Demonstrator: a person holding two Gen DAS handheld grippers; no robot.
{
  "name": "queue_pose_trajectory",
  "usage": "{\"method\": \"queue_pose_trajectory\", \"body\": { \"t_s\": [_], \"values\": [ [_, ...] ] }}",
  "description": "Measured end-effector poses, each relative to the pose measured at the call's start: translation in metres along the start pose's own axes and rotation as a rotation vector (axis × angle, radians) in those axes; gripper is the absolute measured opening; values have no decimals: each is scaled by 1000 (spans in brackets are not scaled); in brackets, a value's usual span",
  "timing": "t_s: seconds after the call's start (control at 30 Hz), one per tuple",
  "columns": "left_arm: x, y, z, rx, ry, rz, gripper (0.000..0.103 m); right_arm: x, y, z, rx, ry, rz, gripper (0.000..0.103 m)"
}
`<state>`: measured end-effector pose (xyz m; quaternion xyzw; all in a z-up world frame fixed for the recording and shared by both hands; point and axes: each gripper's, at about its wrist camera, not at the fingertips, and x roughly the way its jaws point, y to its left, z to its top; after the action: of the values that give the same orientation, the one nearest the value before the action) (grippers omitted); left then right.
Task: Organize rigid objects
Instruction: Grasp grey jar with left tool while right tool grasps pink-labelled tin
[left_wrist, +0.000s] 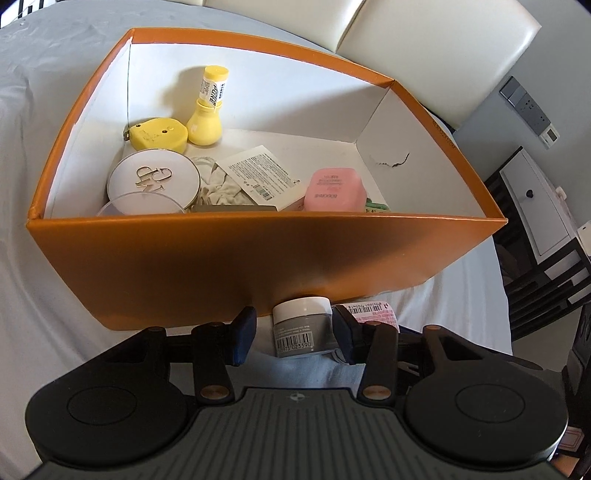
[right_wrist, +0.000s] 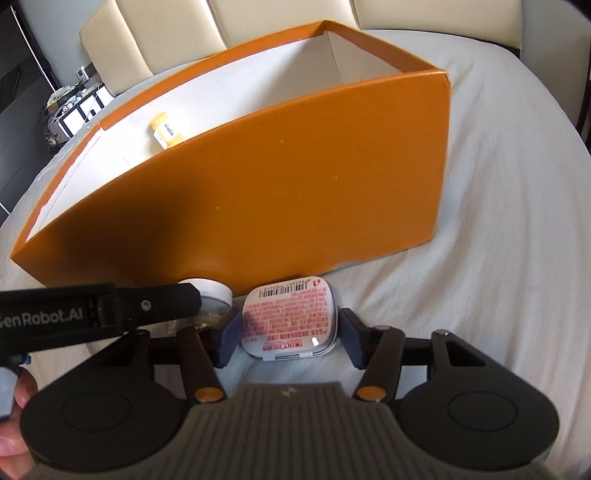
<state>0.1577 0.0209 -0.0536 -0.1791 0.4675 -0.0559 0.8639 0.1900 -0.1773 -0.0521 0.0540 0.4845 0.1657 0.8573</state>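
Both grippers down at the near wall of the orange box (left_wrist: 229, 266), each straddling an item on the grey sheet (right_wrist: 498, 221).

Your left gripper (left_wrist: 293, 334) had its jaws part open around the small grey jar with white lid (left_wrist: 303, 325); right pad looked to touch the jar, left pad stood clear, so no grip. The jar sat just in front of the box wall. Your right gripper (right_wrist: 286, 332) straddled the mint tin (right_wrist: 290, 317), jaws part open, gaps on both sides, nothing held. The tin lay flat, label up, just in front of the same wall, right beside the jar. Inside the box: yellow bottle (left_wrist: 208, 107), yellow case (left_wrist: 157, 133), white round compact (left_wrist: 155, 179), pink case (left_wrist: 336, 190), white packet (left_wrist: 260, 171).
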Motion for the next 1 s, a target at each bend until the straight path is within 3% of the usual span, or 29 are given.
{"method": "queue_pose_trajectory", "body": {
  "t_s": [0.13,0.23,0.37,0.5,0.63,0.7,0.87,1.0],
  "values": [
    [2,-7,0,8,-3,8,57,-6,-5,0,35,-19,-22,41],
    [6,-11,-1,17,-3,25,60,-12,-5,-2,42,-37,-83,41],
    [15,-12,0,3,24,56,61,-12,-3,-3,42,-20,-72,42],
    [21,-12,0,5,39,55,64,-10,5,-4,-13,2,-54,49],
    [23,-11,0,6,58,74,49,-9,4,-4,-34,11,-38,54],
    [20,-9,0,-6,65,101,47,-6,2,-3,-27,13,-27,55],
    [16,-1,-1,-53,76,140,49,2,0,-3,-22,23,-5,61],
    [15,11,-2,-118,75,142,55,8,8,-2,-56,21,-17,68]
  ]
}}
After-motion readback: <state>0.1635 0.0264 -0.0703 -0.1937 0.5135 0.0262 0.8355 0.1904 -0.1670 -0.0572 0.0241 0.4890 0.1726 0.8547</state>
